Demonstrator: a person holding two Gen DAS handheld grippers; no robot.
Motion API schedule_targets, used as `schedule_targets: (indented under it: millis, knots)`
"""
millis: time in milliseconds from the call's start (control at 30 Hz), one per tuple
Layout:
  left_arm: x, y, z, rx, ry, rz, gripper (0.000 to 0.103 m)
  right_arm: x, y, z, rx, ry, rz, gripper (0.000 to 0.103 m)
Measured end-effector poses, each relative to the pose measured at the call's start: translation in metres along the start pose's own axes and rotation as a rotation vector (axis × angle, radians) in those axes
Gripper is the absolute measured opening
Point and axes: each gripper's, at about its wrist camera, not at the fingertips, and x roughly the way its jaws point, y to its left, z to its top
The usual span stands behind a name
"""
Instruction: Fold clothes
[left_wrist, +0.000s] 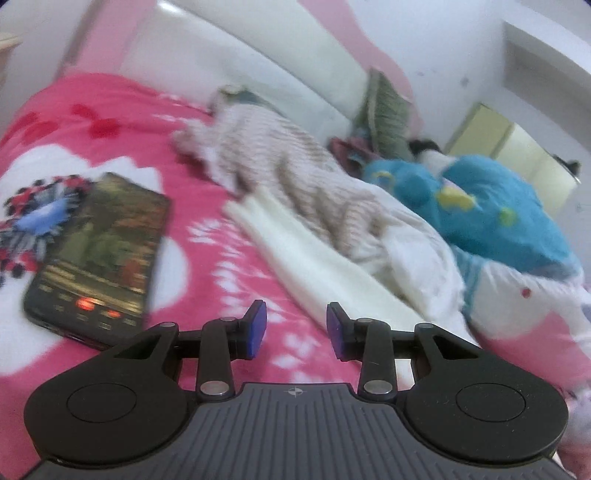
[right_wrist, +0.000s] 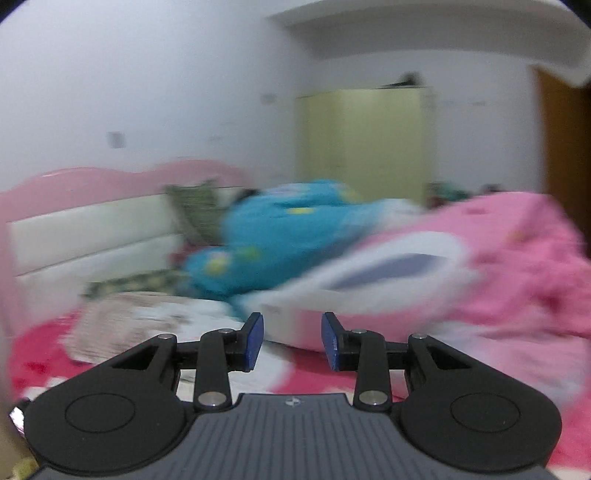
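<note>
A beige-and-white striped garment (left_wrist: 291, 166) lies crumpled across the pink bedsheet (left_wrist: 207, 229), with a cream cloth (left_wrist: 317, 266) spread beside it towards me. My left gripper (left_wrist: 296, 328) hovers low over the sheet just short of the cream cloth's near end, open, with nothing between its blue pads (left_wrist: 258, 330). In the blurred right wrist view the striped garment (right_wrist: 122, 317) lies at the lower left. My right gripper (right_wrist: 293, 339) is open and holds nothing. It points level across the bed towards a white and pink quilt (right_wrist: 388, 280).
A phone (left_wrist: 99, 254) with a lit screen lies on the sheet at the left. A blue plush pillow (left_wrist: 491, 210) and a green cushion (left_wrist: 384, 114) sit near the white padded headboard (left_wrist: 236, 70). A bunched pink blanket (right_wrist: 517, 266) fills the right; a pale wardrobe (right_wrist: 362, 144) stands behind.
</note>
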Motion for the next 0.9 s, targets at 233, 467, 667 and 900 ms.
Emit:
schedule_targets:
  millis: [233,467,667,900]
  knots:
    - [0.013,-0.118,-0.023,0.270,0.197,-0.293,0.036,-0.004,-0.044,-0.048,0.109,0.065,-0.092,0.035]
    - [0.071,-0.168,-0.078,0.378,0.335,-0.313,0.036,0.151,-0.032,-0.140,0.103,0.302,0.012,0.022]
    - [0.099,-0.147,-0.085,0.339,0.373,-0.205,0.034,0.273,0.001,-0.182,-0.010,0.382,0.137,0.015]
    - [0.099,-0.141,-0.090,0.339,0.344,-0.194,0.031,0.389,0.005,-0.220,-0.112,0.455,0.030,0.006]
